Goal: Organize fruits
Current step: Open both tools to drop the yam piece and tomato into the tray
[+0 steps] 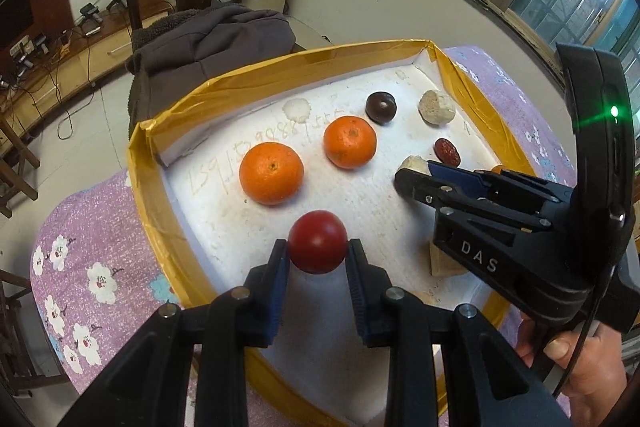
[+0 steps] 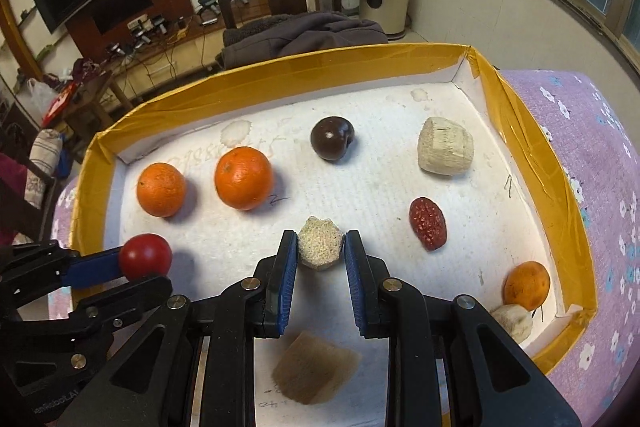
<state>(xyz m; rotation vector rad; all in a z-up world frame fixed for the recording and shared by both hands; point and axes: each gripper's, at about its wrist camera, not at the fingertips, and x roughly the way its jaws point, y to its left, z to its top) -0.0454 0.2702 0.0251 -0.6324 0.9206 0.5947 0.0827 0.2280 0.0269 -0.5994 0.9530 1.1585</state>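
**Both grippers loaded over the tray**

Left gripper (image 1: 318, 247) clamped on a small red fruit (image 1: 318, 242), pads pressing its two sides at the widest girth, just above the white lining near the tray's left edge. Right gripper (image 2: 321, 245) closed on a pale crumbly chunk (image 2: 321, 243), jaws narrow, over the middle of the tray (image 2: 280, 75).

Looks smooth and glossy, that red fruit: likely slippery, round enough to squirt out if gripped off-centre. Best held right across the middle, as now, with modest pressure so the skin survives. Probably light.

Rough and porous, the pale chunk, so plenty of friction, though possibly brittle at the edges. Safest taken by the flat flanks.

Resting loose on the lining: two oranges (image 2: 161, 189) (image 2: 243, 177) side by side toward the far left, a dark round fruit (image 2: 333, 138) near the far edge, a pale cork-like block (image 2: 445, 146) toward the far right corner, a red date (image 2: 428, 223) along the right side, a small orange (image 2: 527, 285) and a pale lump (image 2: 514, 321) in the near right corner, a brown sponge-like piece (image 2: 314, 367) at the near edge.
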